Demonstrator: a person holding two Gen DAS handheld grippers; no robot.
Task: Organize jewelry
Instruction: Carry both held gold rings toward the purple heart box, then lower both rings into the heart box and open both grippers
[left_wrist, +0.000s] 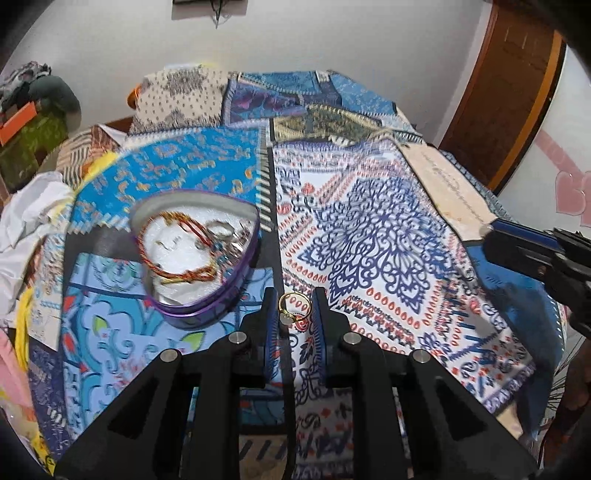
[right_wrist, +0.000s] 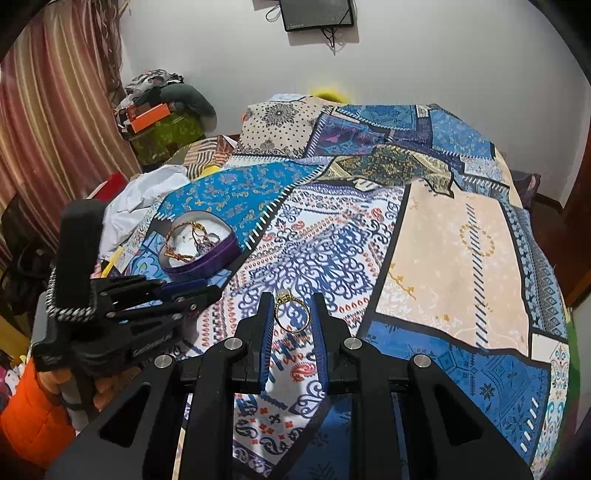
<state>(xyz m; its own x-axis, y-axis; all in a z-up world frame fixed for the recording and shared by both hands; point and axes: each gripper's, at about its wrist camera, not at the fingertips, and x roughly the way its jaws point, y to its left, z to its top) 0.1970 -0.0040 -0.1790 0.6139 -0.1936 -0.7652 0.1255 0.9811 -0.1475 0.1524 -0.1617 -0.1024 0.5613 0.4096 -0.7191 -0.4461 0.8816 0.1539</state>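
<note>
Patchwork bedspread (right_wrist: 443, 236), bearing a purple heart-shaped tin (left_wrist: 199, 258) of bangles. Left gripper (left_wrist: 294, 308) pinches a gold ring (left_wrist: 293, 308) beside the tin. Right wrist view alone shows the right gripper (right_wrist: 291, 314) likewise pinching a second gold ring (right_wrist: 291, 314), well apart from the tin.

Patchwork bedspread (right_wrist: 443, 236) fills most of both frames, blue, cream, red-dotted panels. Wall-mounted screen (right_wrist: 317, 14) top center, cables hanging below. Striped curtain (right_wrist: 48, 110) left edge. Orange box (right_wrist: 149, 116) on cluttered pile upper left. Wooden door (left_wrist: 517, 92) upper right.
</note>
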